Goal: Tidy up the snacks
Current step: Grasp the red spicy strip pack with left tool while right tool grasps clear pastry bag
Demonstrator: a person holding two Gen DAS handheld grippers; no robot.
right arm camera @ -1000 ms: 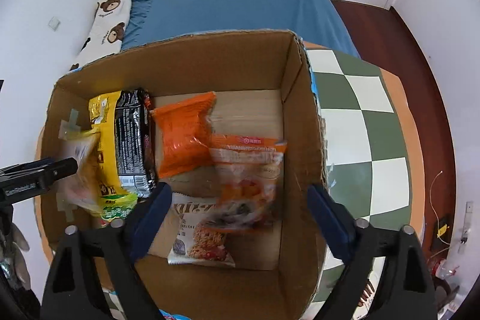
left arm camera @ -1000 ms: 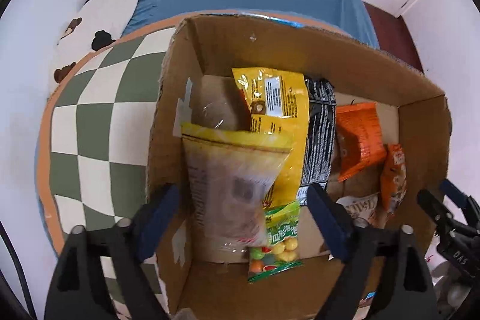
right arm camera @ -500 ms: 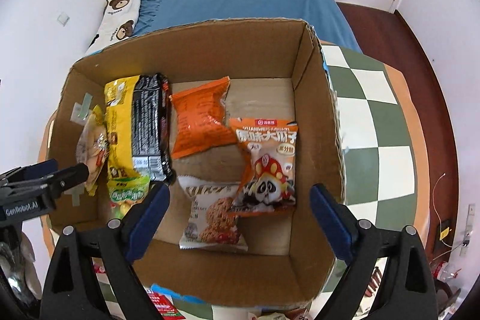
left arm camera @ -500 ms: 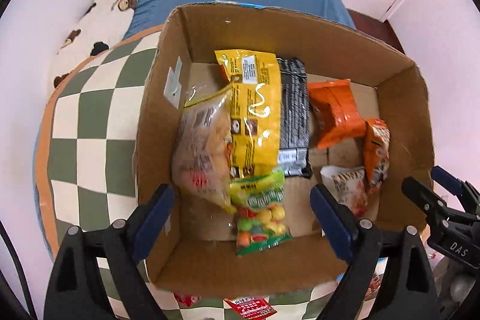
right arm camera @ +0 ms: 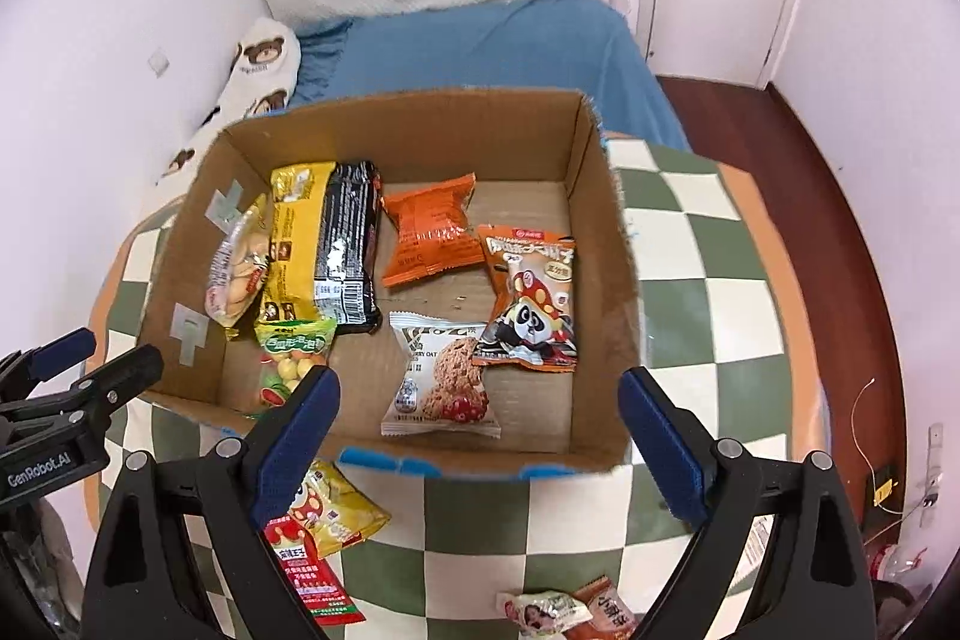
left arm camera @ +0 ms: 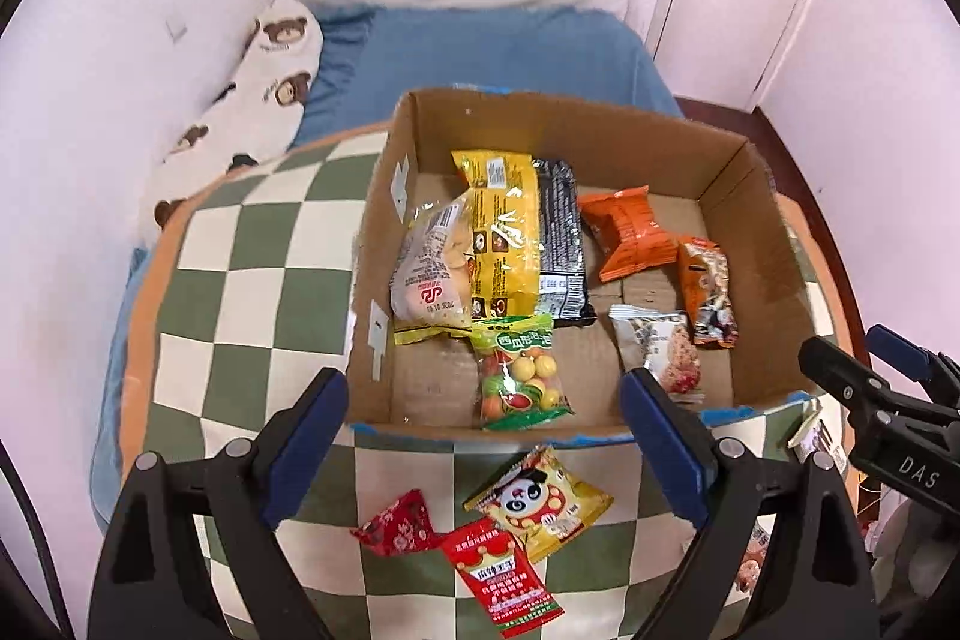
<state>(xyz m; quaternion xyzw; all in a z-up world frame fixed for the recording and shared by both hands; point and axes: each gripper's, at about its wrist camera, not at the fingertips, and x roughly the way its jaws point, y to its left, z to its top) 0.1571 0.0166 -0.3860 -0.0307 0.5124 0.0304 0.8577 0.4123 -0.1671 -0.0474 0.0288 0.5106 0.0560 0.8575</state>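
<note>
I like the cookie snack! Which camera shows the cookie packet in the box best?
The right wrist view: the cookie packet lies face up on the floor of the cardboard box, whole and unblocked, cookie picture clear. In the left wrist view, the same packet looks squashed sideways, its near end hidden behind a blue tong finger.

Two snack packets (right arm camera: 567, 613) cut off by the bottom edge; candy bag (right arm camera: 288, 370) half behind a blue pad

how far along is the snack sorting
Done: seven packets lie in the brown cardboard box, among them the orange crimped packet and the oat cookie packet. In hand: nothing; the left tongs and right tongs are open and empty. Left: the yellow panda packet, two red packets and two more at the checked table's near edge.
</note>
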